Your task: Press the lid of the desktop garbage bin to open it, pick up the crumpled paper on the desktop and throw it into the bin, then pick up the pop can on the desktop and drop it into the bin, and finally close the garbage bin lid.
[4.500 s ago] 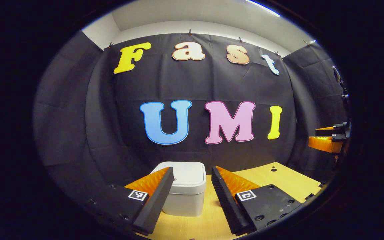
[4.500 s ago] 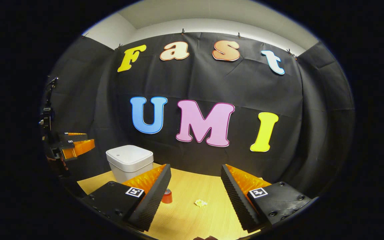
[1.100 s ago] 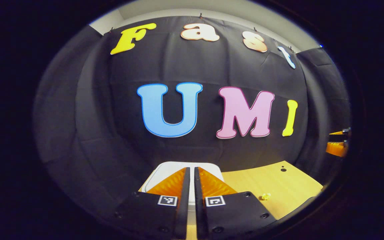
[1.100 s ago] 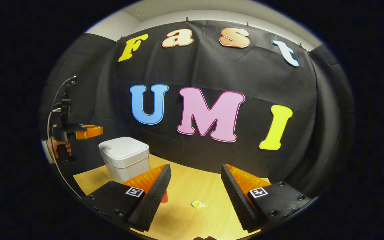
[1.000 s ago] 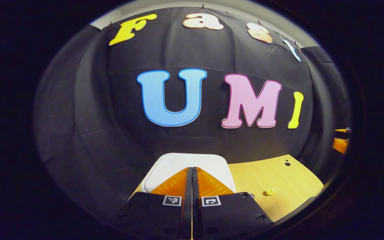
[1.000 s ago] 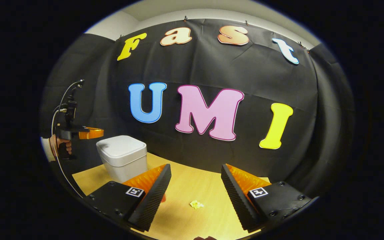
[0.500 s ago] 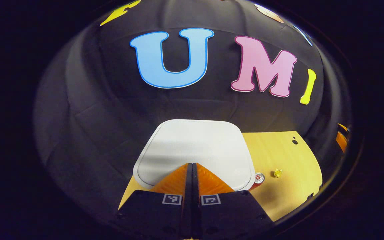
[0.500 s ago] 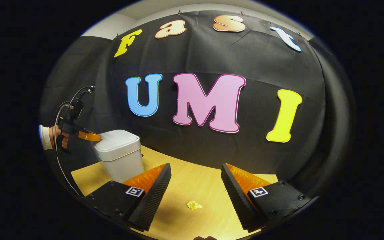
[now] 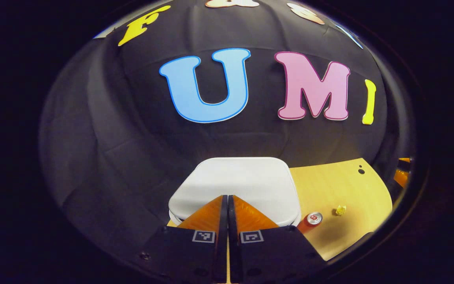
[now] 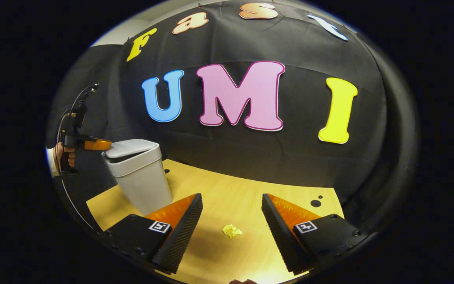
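Now, step: lid-press, judged barely done.
Left gripper (image 9: pixel 227 197): fingers clenched together on nothing, tips at the near edge of the white square plastic lid (image 9: pixel 242 185).
Bin: pale grey plastic desktop bin (image 10: pixel 138 175) near the desk's left edge; lid lifted a crack.
Right gripper (image 10: pixel 231 201): released wide, hanging above the yellow crumpled paper (image 10: pixel 231 230) on the light wooden desk (image 10: pixel 227 185).
Can: red pop can (image 9: pixel 310 221), upright, just beside the bin.
Risk: lid may drop back if the catch has not fully freed; a hard push could tip the bin against the can.
Writing: square coded markers on the fingers; can's label too small to read.
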A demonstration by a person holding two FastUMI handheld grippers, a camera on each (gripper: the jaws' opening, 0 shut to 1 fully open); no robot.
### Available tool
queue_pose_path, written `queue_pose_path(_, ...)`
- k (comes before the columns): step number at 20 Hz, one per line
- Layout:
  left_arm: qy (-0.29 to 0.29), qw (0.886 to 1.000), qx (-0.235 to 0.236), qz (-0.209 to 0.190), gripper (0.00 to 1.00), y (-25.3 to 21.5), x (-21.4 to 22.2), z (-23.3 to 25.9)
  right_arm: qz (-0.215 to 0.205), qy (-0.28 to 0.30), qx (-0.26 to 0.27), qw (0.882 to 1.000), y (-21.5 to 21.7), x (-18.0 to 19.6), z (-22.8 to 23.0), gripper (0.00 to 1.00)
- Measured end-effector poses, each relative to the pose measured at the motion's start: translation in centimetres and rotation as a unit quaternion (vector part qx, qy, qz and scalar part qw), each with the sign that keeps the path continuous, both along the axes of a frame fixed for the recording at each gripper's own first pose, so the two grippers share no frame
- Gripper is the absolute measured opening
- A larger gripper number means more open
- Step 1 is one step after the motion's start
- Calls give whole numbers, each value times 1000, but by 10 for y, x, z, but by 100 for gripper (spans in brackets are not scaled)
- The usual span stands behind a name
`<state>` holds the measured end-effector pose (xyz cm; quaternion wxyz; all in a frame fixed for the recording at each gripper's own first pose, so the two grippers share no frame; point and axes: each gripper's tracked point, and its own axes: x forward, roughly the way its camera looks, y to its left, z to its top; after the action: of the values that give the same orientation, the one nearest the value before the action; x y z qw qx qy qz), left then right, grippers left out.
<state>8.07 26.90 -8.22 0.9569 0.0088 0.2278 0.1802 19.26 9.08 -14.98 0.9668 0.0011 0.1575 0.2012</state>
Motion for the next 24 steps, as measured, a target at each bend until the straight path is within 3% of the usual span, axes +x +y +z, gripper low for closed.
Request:
queue_pose_path(6, -51, 997, 20, -49, 11, -13, -14, 49, -27, 1, -16, 999, 2, -3, 2, 98)
queue_pose_path(11, -94, 993, 20, -71, 22, -28, -58, 91, -32, 41, -35, 998, 12, 9, -27, 98)
queue_pose_path(15, -115, 990, 41, -64, 41, -31, -100, 116, -19, 92, -47, 994, 29, 28, -66, 98)
queue_pose_path(16, -114, 991, 42, -61, 65, -31, -109, 117, -13, 109, -49, 993, 35, 33, -78, 98)
queue_pose_path(18, -115, 991, 43, -47, 86, -29, -128, 116, -7, 142, -62, 988, 46, 47, -110, 98)
queue_pose_path(20, -125, 991, 52, -13, 100, -14, -142, 118, -7, 183, -76, 980, 49, 54, -141, 98)
queue_pose_path(24, -123, 992, 39, 13, 99, -13, -173, 111, -19, 243, -118, 963, 50, 66, -207, 99)
